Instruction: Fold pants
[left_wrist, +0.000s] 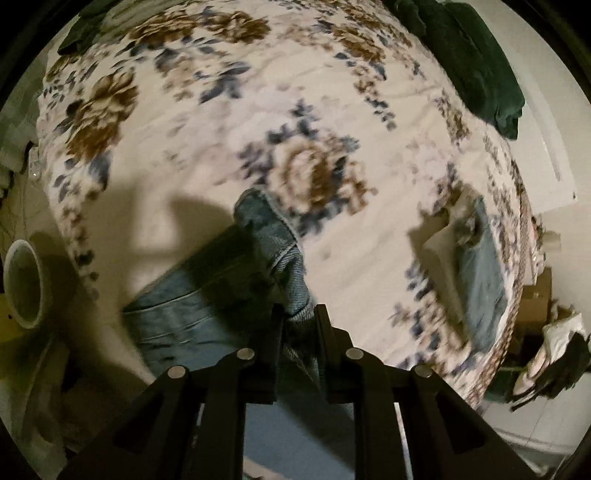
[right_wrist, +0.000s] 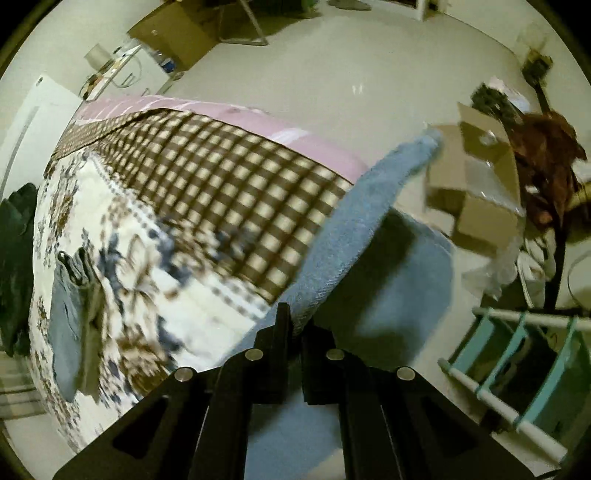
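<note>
A: How was the pair of faded blue denim pants (left_wrist: 207, 295) judged likely to handle?

B: It was judged soft and limp but fairly heavy, with stiff seams, and unlikely to slip. The waistband or hems were thought the best places for a hold, since thick edges would be pinched securely.

A: Where were the pants found?

B: They were seen lifted over the floral-printed cream bedspread (left_wrist: 295, 110), with one part draped past the brown-checked edge toward the floor.

A: How was the left gripper (left_wrist: 299, 314) set?

B: Its jaws were nearly closed, and a bunched fold of denim was clamped between them.

A: And the right gripper (right_wrist: 293, 319)?

B: It was drawn almost together, and an edge of the blue cloth (right_wrist: 351, 229) was pinched there. Motion blur was noted in both views.
</note>
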